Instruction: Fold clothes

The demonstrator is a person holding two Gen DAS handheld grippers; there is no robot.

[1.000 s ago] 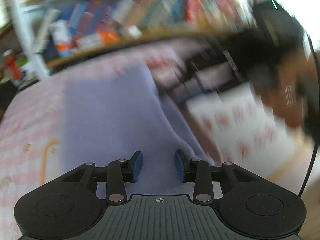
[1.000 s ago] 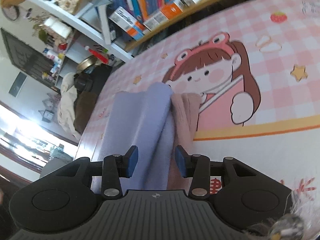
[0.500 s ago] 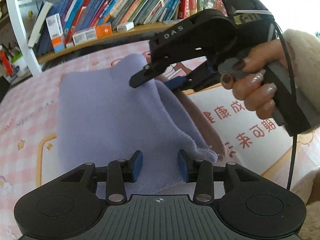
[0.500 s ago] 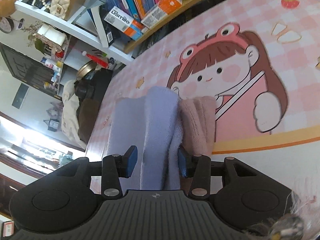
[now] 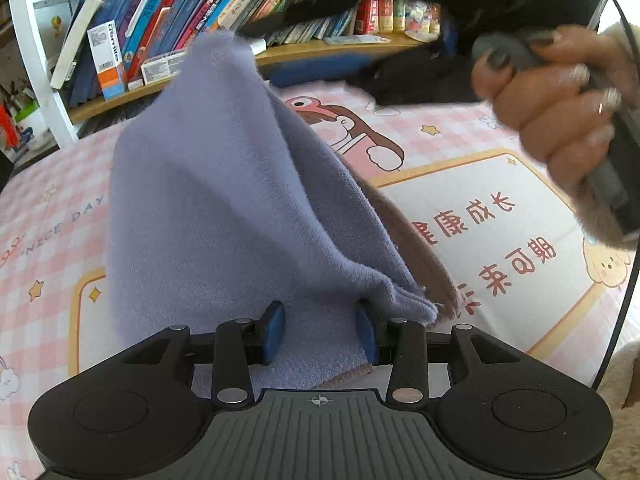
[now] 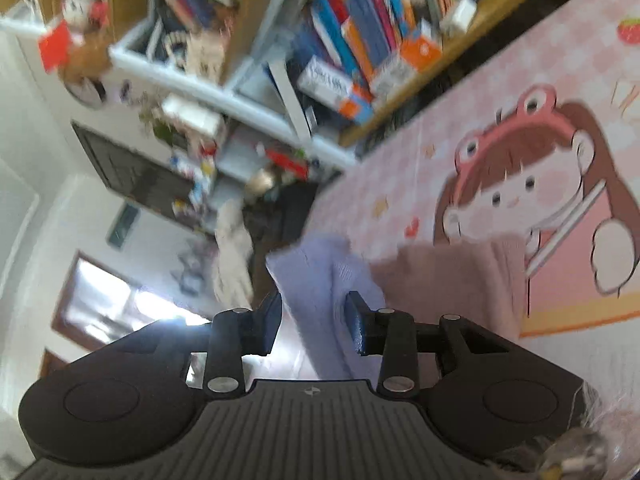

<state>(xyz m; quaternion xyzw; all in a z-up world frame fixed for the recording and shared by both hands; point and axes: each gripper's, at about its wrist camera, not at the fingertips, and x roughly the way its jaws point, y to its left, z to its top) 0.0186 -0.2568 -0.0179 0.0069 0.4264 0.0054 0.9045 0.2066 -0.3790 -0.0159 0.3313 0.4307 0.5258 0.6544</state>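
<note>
1. Left tongs (image 5: 320,332): blue pads spread apart, with a lavender garment (image 5: 224,208) lying between them; no pad visibly presses the cloth, so not pinching.
2. The lavender garment rises from the left tongs toward 12 o'clock into a peak in front of the bookshelf (image 5: 168,32). Its lower part rests on the pink cartoon-print worktop (image 5: 48,248).
3. A brownish-pink layer (image 5: 420,252) shows along the garment's edge at 3 o'clock, under the lavender cloth.
4. Right hand (image 5: 560,108), at 2 o'clock in the left wrist view, grips a dark handle; motion-blurred.
5. Right tongs (image 6: 314,320): pads partly spread, with a fold of the lavender cloth passing up between them. The right pad touches the fold; I cannot tell whether the fold is clamped.
6. In the right wrist view, the brownish-pink layer (image 6: 452,280) drapes at 3 o'clock beside the lavender fold, over the cartoon girl print (image 6: 520,184). View blurred.
</note>
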